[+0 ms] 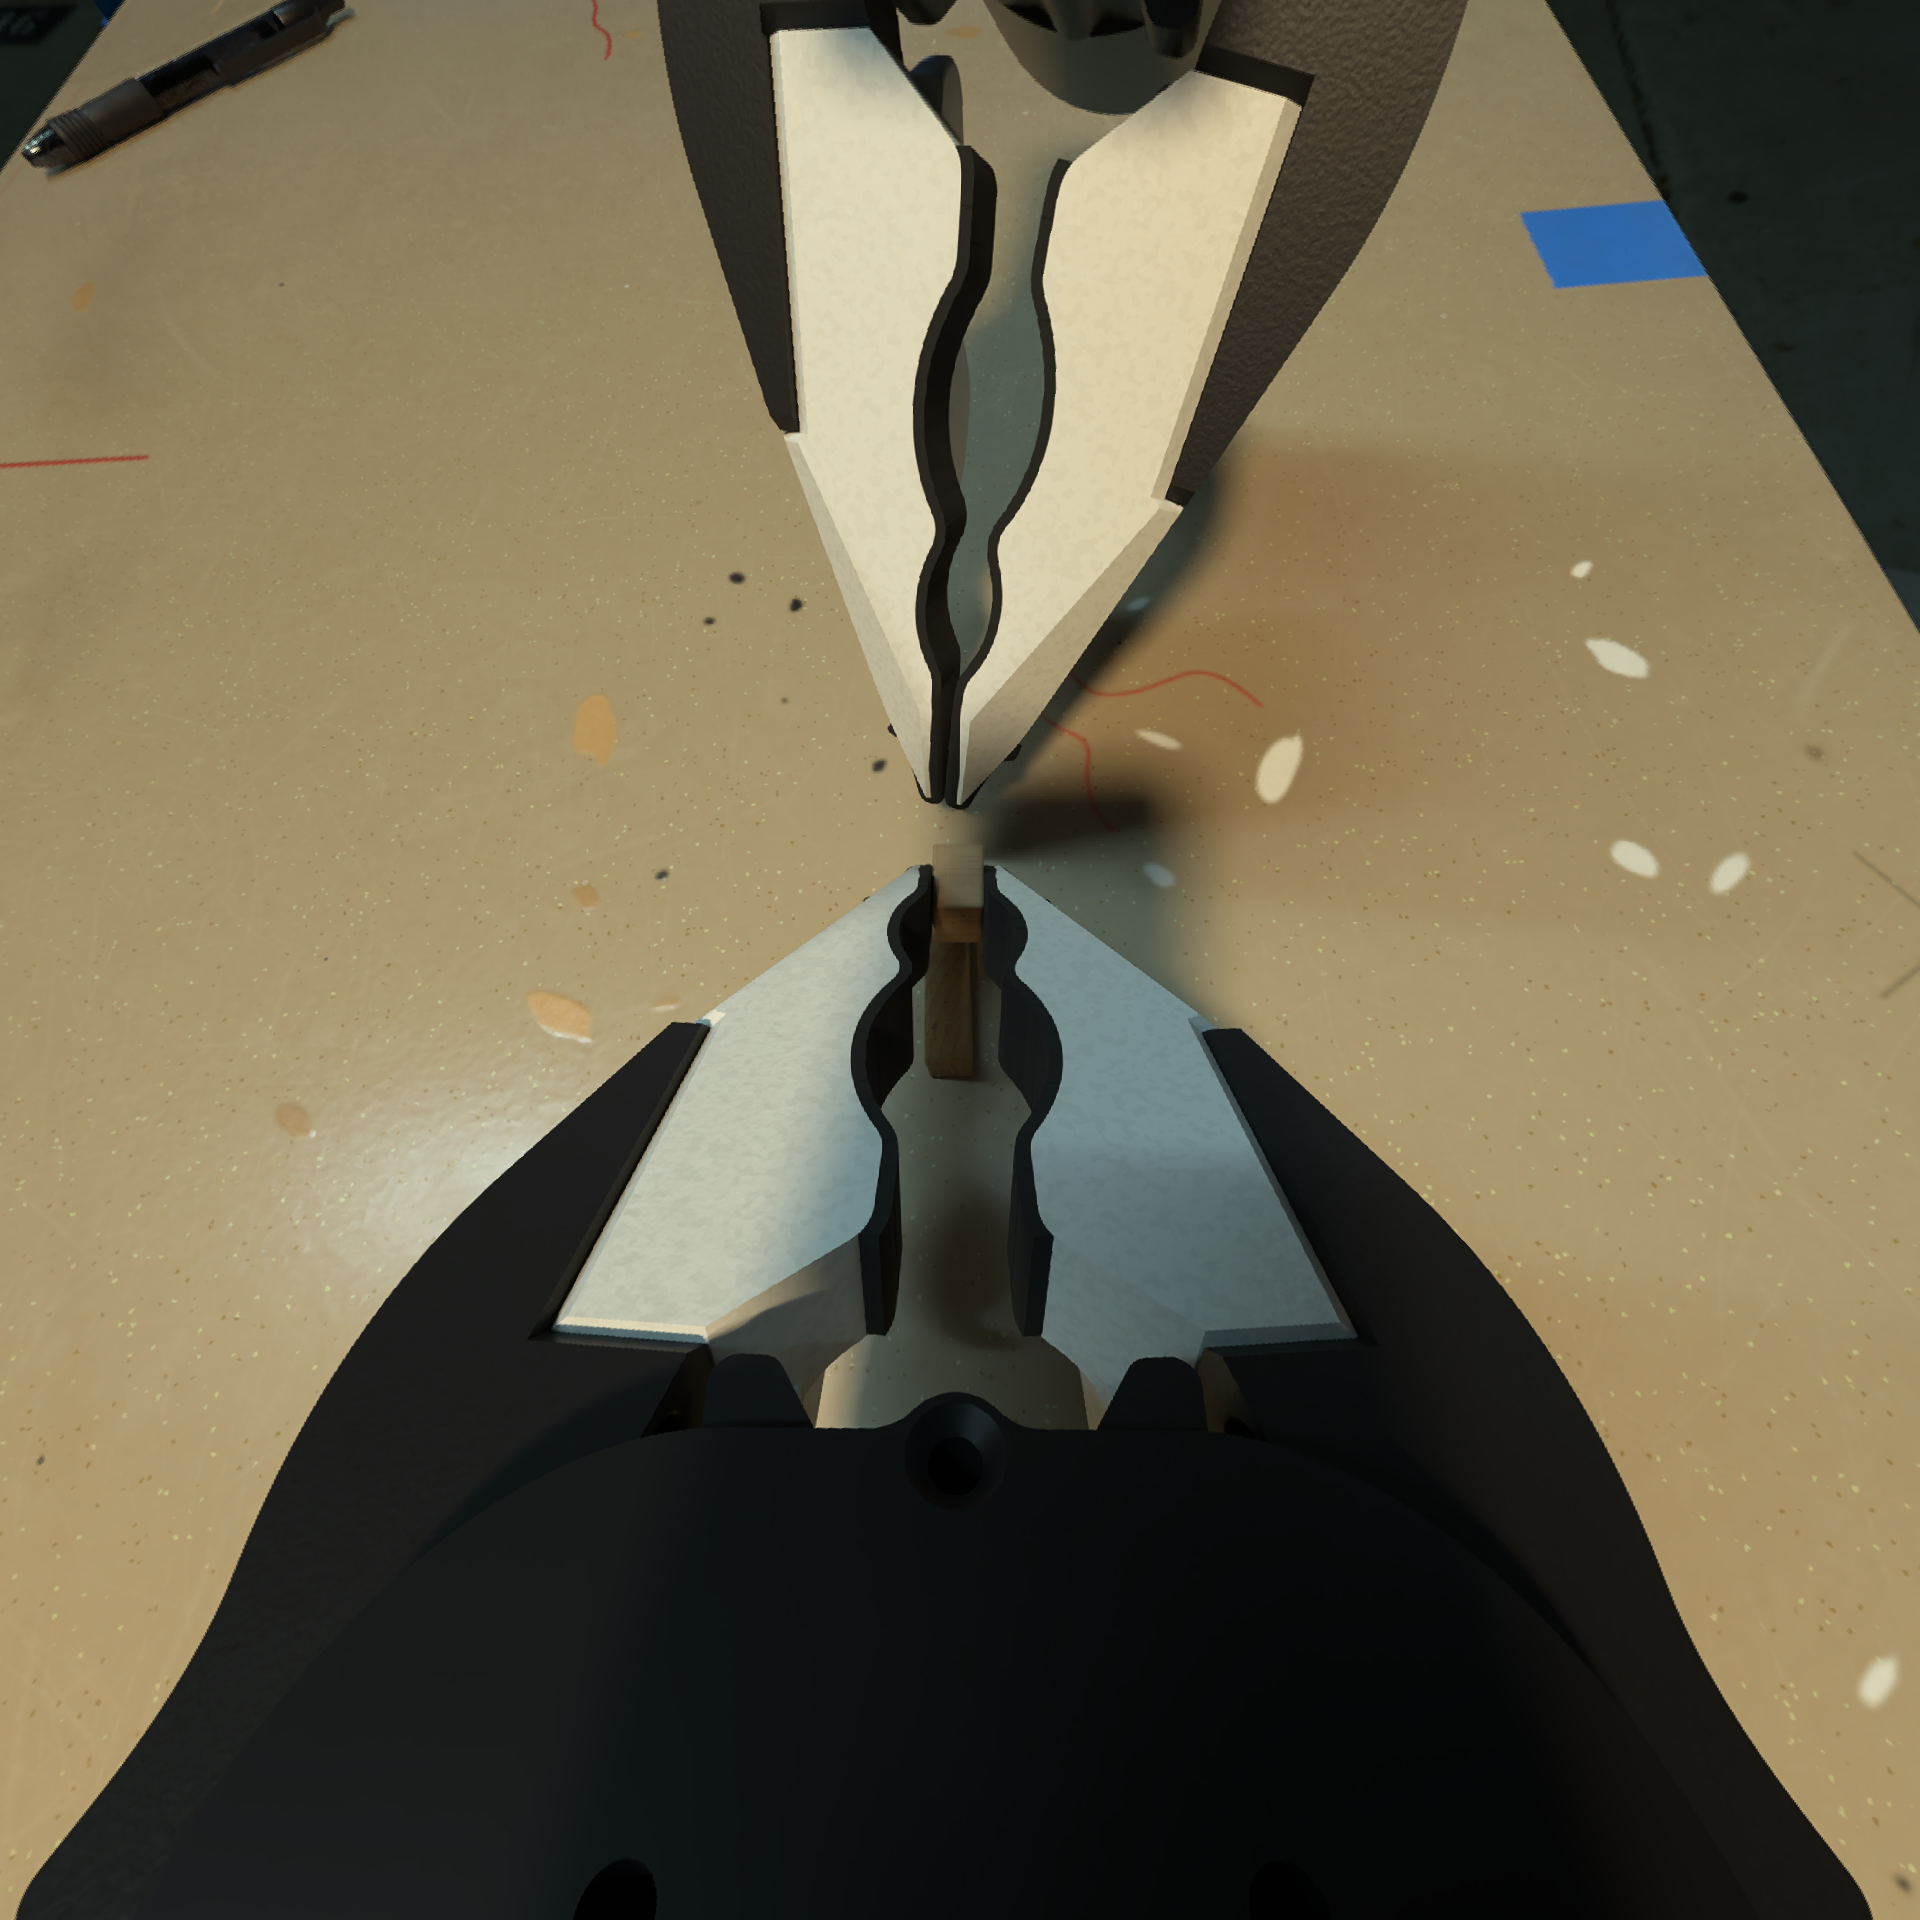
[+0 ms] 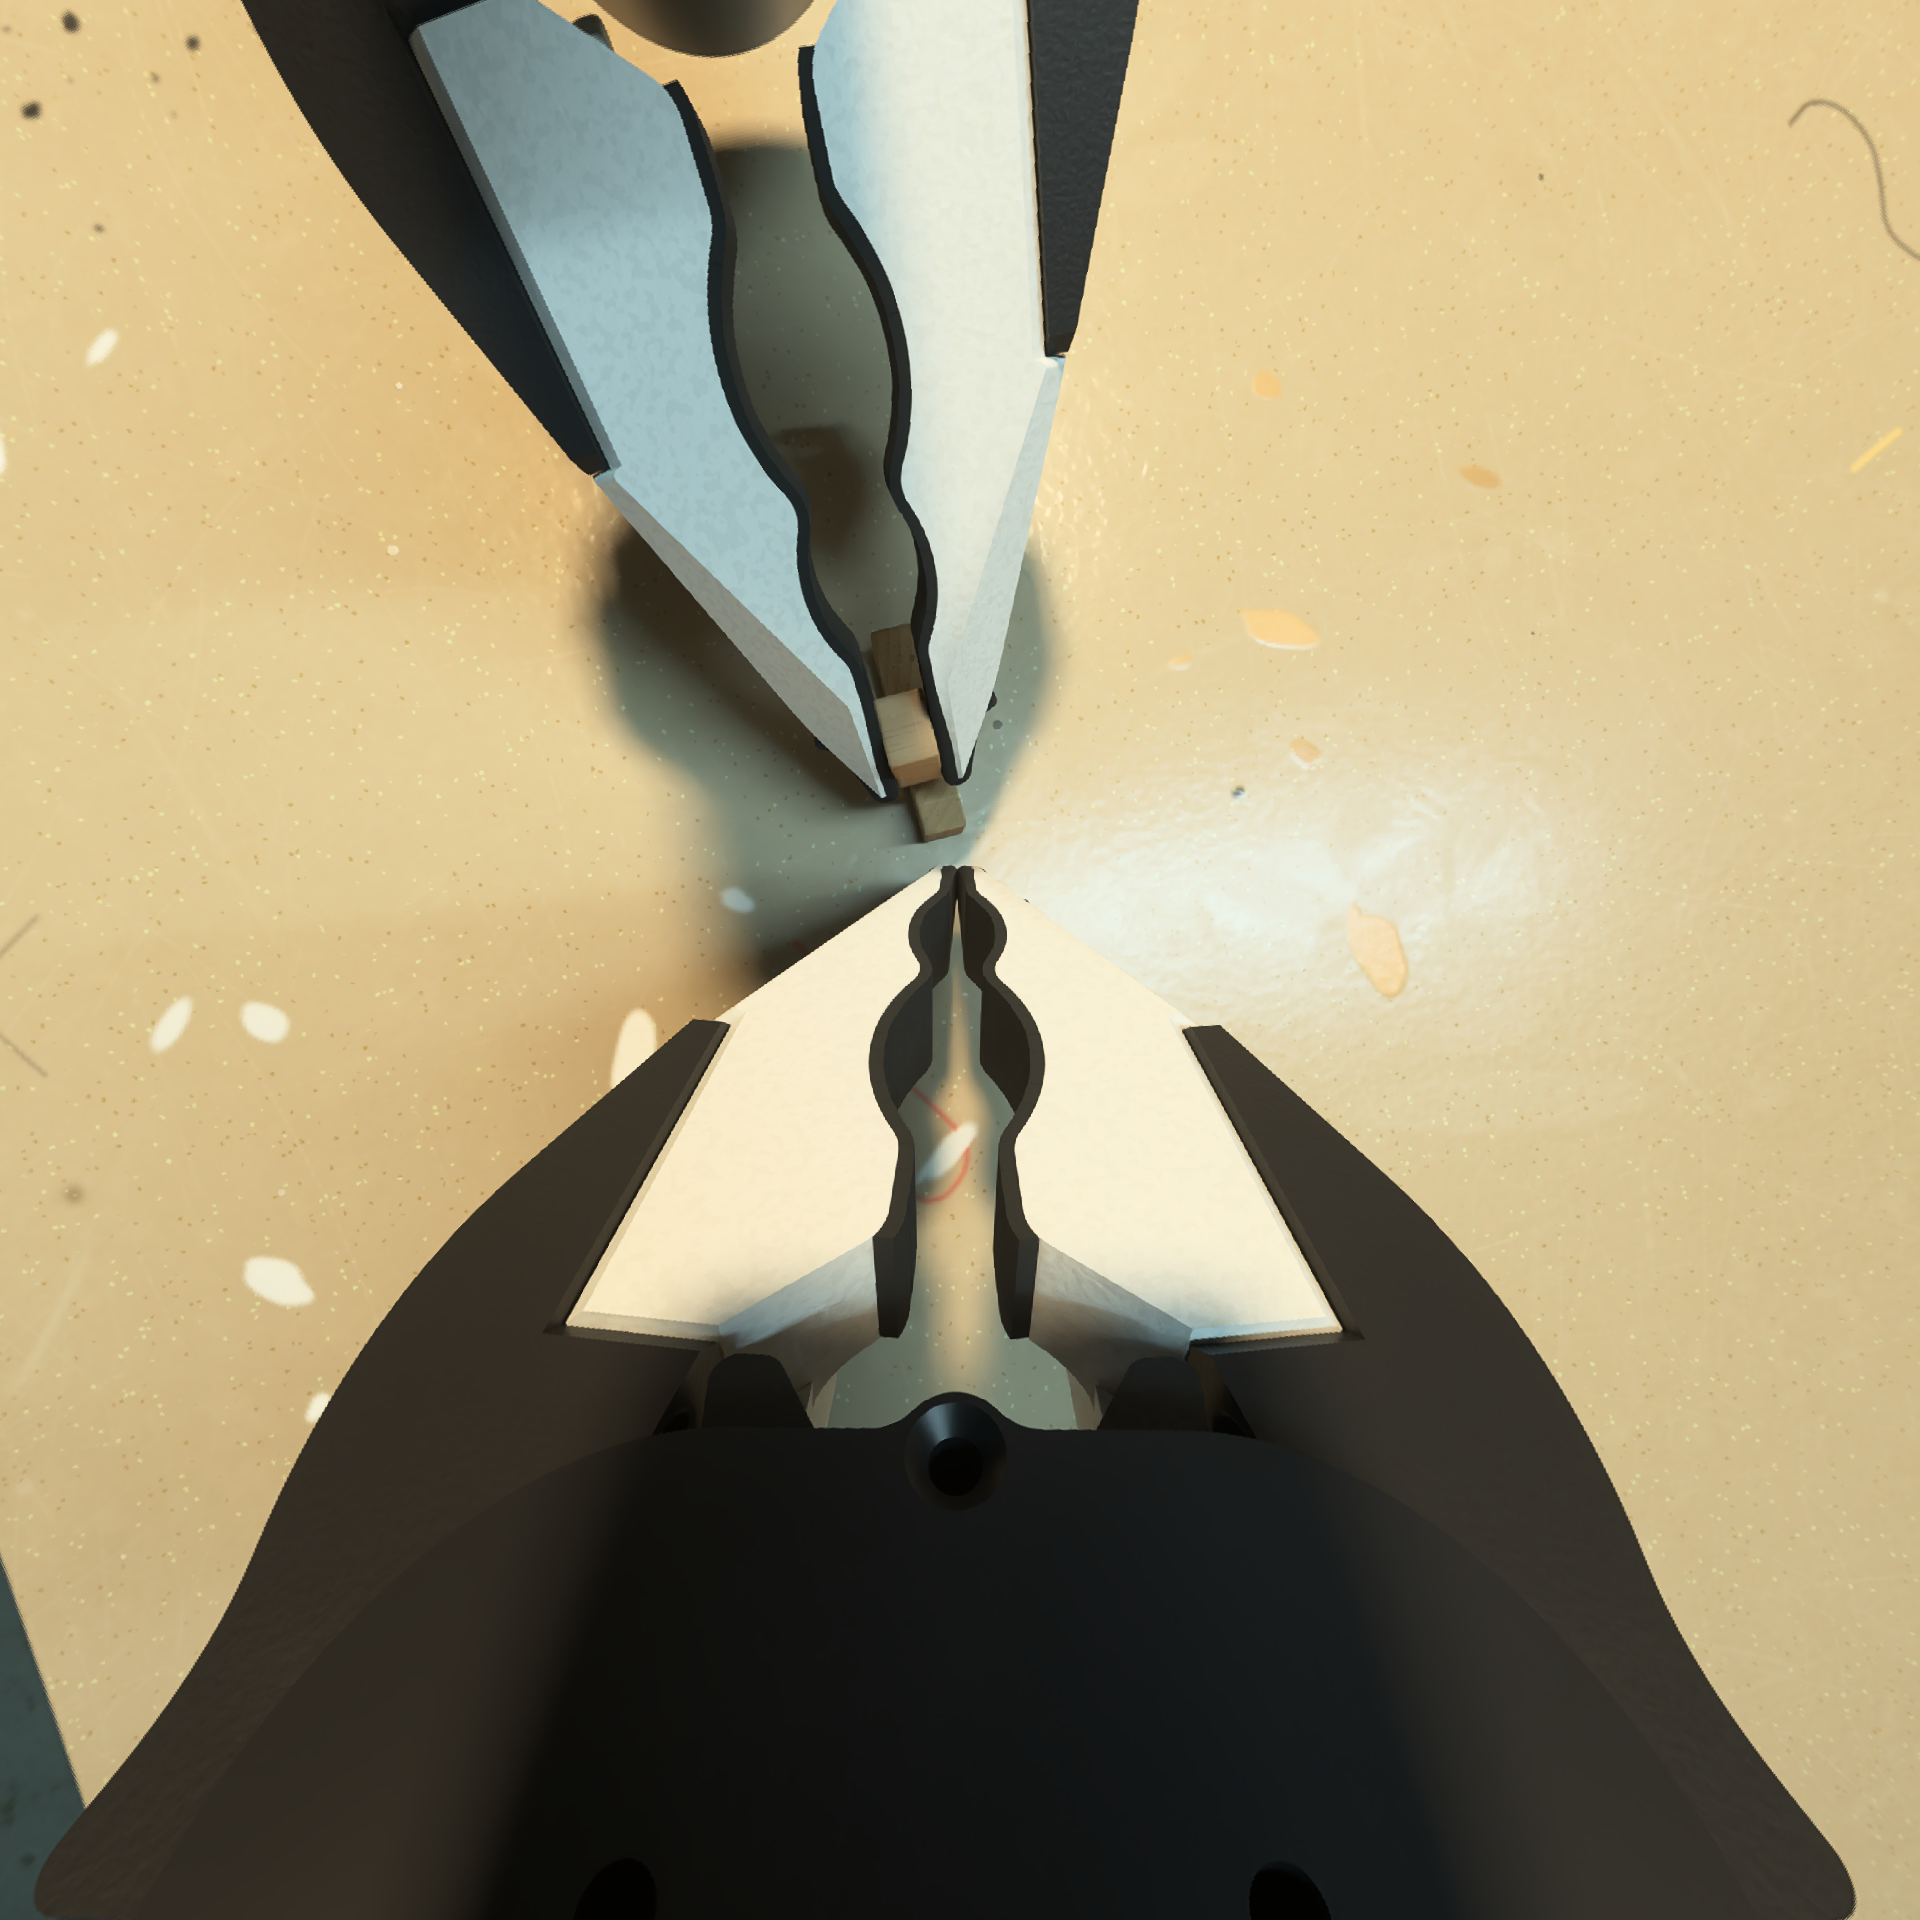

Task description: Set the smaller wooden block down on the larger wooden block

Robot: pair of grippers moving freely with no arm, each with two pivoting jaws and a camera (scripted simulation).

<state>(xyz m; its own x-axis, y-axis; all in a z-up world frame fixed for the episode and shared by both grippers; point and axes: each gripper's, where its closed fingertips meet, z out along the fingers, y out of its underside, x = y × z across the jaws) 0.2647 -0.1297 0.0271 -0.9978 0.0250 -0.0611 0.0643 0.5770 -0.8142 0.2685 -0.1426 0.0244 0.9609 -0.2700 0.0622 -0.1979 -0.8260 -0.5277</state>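
A tan, finely speckled counter (image 1: 416, 1039) fills both views, marked with white and orange paint flecks, small black dots and thin red scribbles. Far ahead of the jaws and to the left lies a dark pen-like tool (image 1: 177, 78) near the counter's edge; ahead to the right, a strip of blue tape (image 1: 1610, 244) sits at the opposite edge. Beyond both edges the surroundings are dark. Soft shadows pool ahead of the jaws, and a pale glare (image 2: 1299, 883) brightens the counter to their right.

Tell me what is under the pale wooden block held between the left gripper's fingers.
Under the pale block pinched by the left gripper lies a darker, longer wooden block on the tan table. The fingers cover their sides, so actual contact cannot be seen.
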